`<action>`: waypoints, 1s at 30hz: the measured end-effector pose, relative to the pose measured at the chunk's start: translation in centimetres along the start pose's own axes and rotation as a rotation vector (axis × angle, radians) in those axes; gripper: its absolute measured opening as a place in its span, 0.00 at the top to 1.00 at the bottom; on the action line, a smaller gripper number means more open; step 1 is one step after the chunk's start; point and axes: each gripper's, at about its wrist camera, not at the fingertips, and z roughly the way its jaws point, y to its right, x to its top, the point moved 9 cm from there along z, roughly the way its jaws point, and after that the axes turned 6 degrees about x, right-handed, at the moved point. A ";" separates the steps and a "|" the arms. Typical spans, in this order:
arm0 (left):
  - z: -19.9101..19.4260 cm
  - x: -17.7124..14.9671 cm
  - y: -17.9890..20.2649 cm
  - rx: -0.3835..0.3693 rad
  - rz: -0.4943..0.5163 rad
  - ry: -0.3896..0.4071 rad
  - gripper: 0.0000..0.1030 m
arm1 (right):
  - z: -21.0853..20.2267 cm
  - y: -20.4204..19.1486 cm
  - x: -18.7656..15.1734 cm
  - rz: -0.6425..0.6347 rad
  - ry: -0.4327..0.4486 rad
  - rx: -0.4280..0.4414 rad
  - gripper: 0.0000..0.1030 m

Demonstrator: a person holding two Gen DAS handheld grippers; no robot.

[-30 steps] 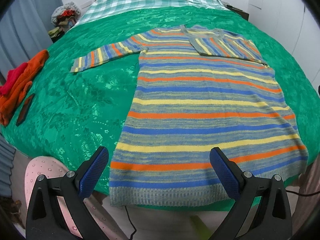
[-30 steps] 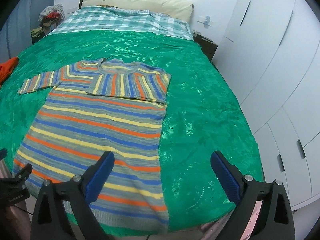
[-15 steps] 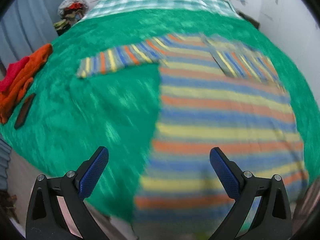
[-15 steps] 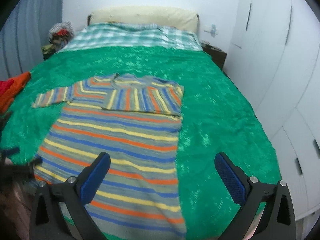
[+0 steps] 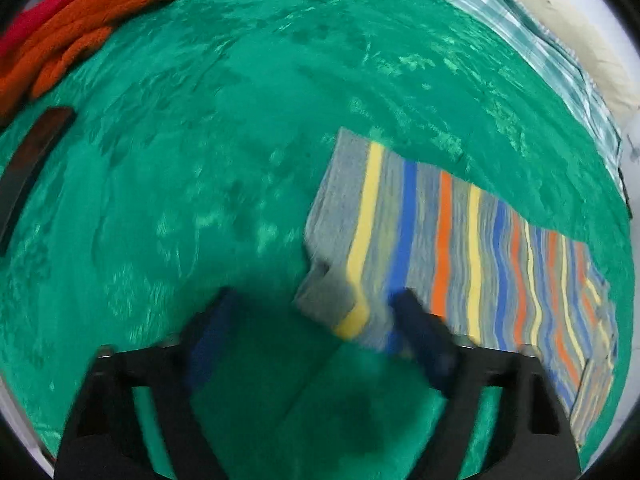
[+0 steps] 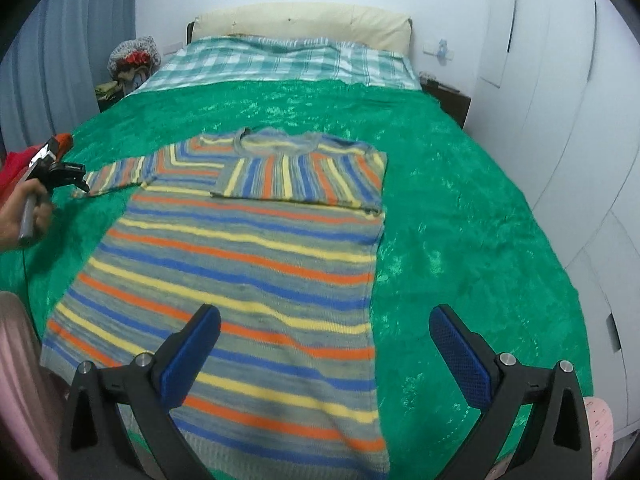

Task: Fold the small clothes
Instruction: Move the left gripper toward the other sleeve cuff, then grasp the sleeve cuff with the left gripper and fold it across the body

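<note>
Fingers of your left gripper [image 5: 316, 320] stand apart at the cuff of the outstretched sleeve [image 5: 440, 240]; your right gripper [image 6: 324, 344], also agape, hovers above the striped sweater [image 6: 248, 264] on the green bedspread [image 6: 460, 220]. Sleeve-fold step: next, pinch the cuff.

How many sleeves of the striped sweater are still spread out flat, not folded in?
1: the left sleeve lies out on the green bedspread by the left gripper; the right sleeve is folded across the chest.
</note>
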 end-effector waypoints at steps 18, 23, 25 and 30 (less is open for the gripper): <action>-24.2 -10.9 31.9 -0.490 0.787 0.306 0.98 | 1.3 2.3 -0.5 0.083 -0.005 0.011 0.00; -16.3 -19.4 38.6 -0.432 0.918 0.121 0.88 | 0.6 2.9 -0.7 0.092 0.009 0.014 0.00; -13.4 -19.9 37.9 -0.303 0.897 0.112 0.44 | 0.5 3.3 -0.8 0.102 0.010 0.019 0.00; -13.6 -17.2 32.7 -0.226 0.787 0.178 0.11 | 0.3 4.8 -1.6 0.156 0.004 0.032 0.00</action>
